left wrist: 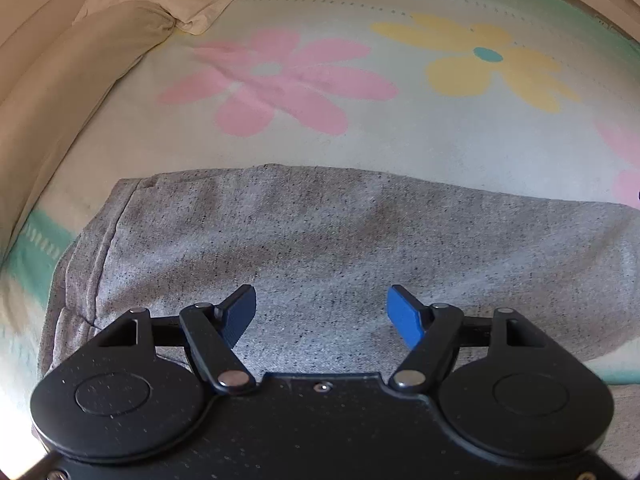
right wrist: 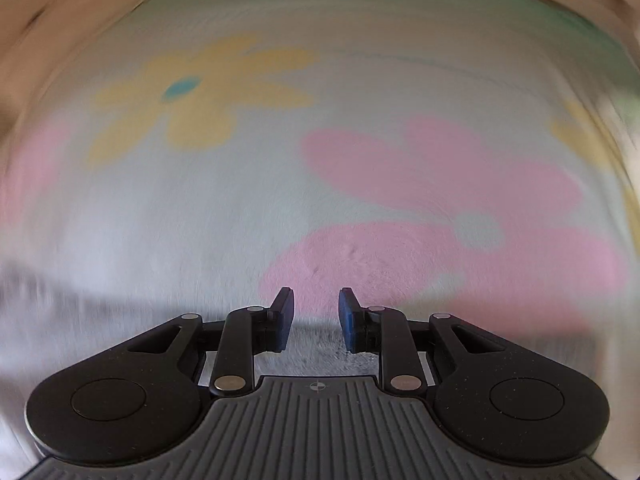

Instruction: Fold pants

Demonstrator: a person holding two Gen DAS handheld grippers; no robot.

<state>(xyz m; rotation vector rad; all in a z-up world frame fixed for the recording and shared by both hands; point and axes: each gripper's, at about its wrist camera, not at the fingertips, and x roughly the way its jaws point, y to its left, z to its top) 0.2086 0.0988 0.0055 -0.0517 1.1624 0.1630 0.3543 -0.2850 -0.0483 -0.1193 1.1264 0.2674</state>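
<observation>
Indoors, a bed sheet (left wrist: pixel 400 140) printed with pink and yellow flowers and a green border covers the surface, with a cream pillow (left wrist: pixel 132 20) at the far left corner. Heather-grey pants (left wrist: pixel 300 240) lie flattened across the near part of the sheet, a seam running down their left end. Over them hangs the left gripper (left wrist: pixel 321 312), its blue pads spread wide and holding nothing. In the blurred right wrist view, the right gripper (right wrist: pixel 316 316) has its fingers apart, also empty, above the pants' far edge.
</observation>
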